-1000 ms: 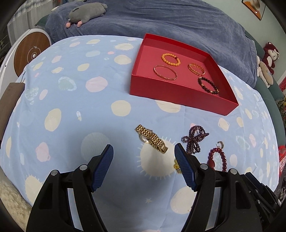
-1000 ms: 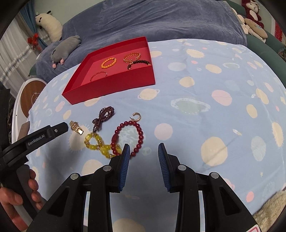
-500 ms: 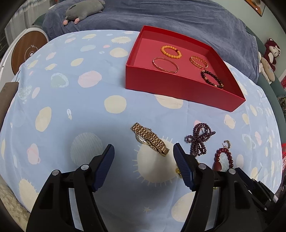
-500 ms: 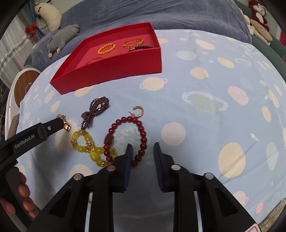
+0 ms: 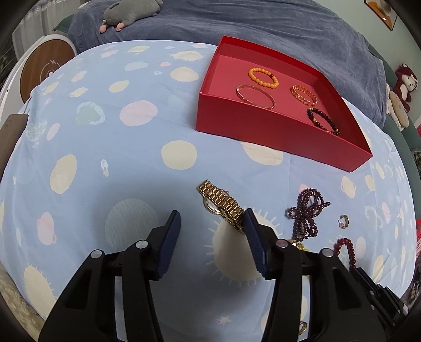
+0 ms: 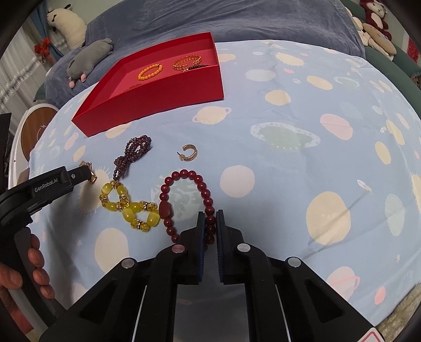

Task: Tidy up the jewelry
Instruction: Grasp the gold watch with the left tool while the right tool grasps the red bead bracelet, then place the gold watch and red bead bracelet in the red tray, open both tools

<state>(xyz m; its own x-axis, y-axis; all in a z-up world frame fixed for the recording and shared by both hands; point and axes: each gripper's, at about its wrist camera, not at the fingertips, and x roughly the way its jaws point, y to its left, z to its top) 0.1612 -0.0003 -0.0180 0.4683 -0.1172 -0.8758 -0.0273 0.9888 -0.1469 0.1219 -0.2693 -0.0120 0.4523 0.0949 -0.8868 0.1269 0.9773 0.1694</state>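
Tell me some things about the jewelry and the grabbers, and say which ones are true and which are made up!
1. The red box holds four bracelets. True.
2. The right gripper has its fingers closed around the dark red bead bracelet. True.
3. The yellow bead bracelet is inside the box. False: it lies on the blue cloth.
4. The left gripper is shut on the gold watch. False: its fingers are wide apart.
5. The gold hoop earring lies outside the box. True.

Planet-print sheet (image 5: 131, 163), blue blanket (image 5: 236, 23) — plush toys (image 6: 376, 29)
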